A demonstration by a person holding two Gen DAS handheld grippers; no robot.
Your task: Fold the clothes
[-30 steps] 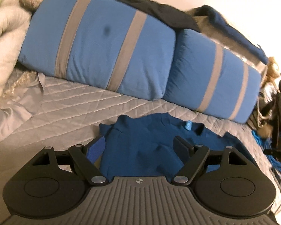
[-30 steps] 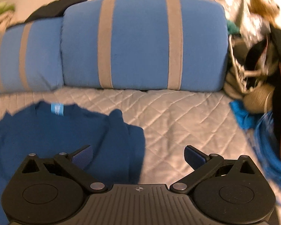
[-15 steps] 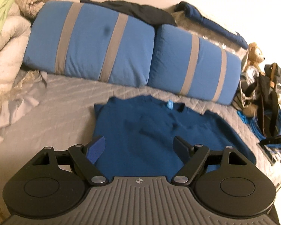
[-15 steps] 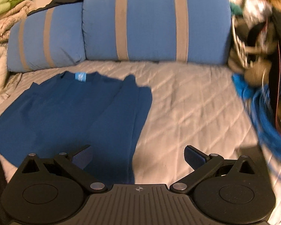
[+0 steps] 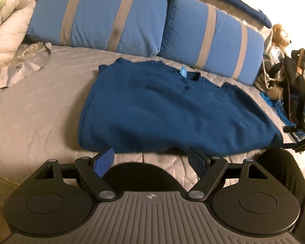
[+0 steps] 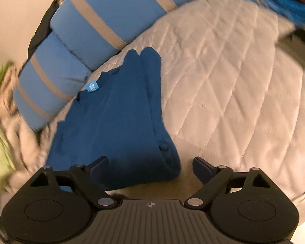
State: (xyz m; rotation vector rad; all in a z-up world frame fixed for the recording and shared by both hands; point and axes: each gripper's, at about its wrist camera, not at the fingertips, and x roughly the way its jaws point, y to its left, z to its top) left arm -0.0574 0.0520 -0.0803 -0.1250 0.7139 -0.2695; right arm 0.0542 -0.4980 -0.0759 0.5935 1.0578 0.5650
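Note:
A dark blue shirt (image 5: pixel 172 109) lies flat on the grey quilted bed (image 5: pixel 30 105), its sides folded in and its light blue neck tag (image 5: pixel 183 72) toward the pillows. My left gripper (image 5: pixel 152 160) is open and empty, just short of the shirt's near hem. In the right wrist view the shirt (image 6: pixel 120 122) lies tilted, its folded right edge and bottom corner close in front. My right gripper (image 6: pixel 150 167) is open and empty, its jaws either side of that bottom right corner.
Two blue pillows with grey stripes (image 5: pixel 116 18) lean at the head of the bed. Blankets (image 5: pixel 4 24) are piled at the left. A teddy bear (image 5: pixel 279 35), bags and blue cord (image 5: pixel 284 109) crowd the right side. Bare quilt (image 6: pixel 233 81) lies right of the shirt.
Both grippers have pulled back toward the foot of the bed, away from the pillows. The right gripper has tilted and now sits at the shirt's bottom right corner. Both stayed open.

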